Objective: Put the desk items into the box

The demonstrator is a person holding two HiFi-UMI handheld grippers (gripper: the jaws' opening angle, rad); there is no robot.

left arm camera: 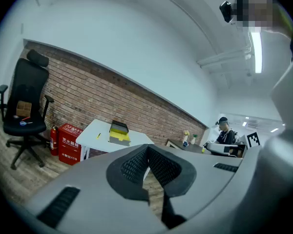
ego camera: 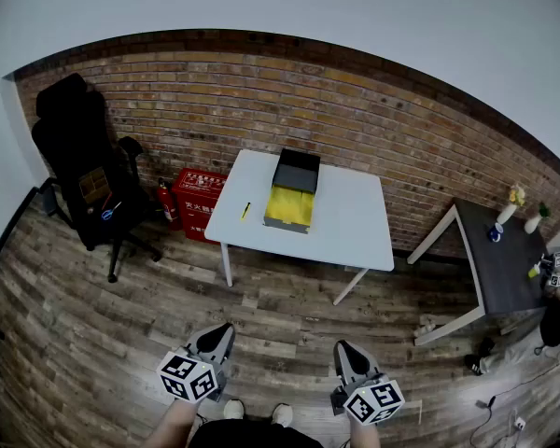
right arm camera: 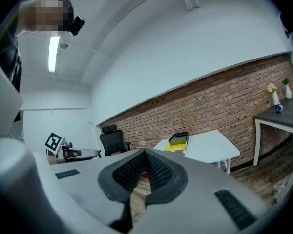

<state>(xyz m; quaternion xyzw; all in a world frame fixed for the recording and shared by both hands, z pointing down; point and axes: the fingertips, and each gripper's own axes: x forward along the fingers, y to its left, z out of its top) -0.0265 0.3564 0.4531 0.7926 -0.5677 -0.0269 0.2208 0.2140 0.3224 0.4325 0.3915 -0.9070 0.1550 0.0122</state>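
- My left claw (ego camera: 218, 332) and right claw (ego camera: 345, 349) are both clenched on nothing, held low
- I stand far from the table (ego camera: 355, 227), so I cannot reach the box (ego camera: 292, 194) or little yellow thing (ego camera: 245, 210)

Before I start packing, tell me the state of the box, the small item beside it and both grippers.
Box: open, yellow interior showing, on the white table.
Small yellow item: lying on the table left of the box, not packed.
Left gripper: shut, empty.
Right gripper: shut, empty.
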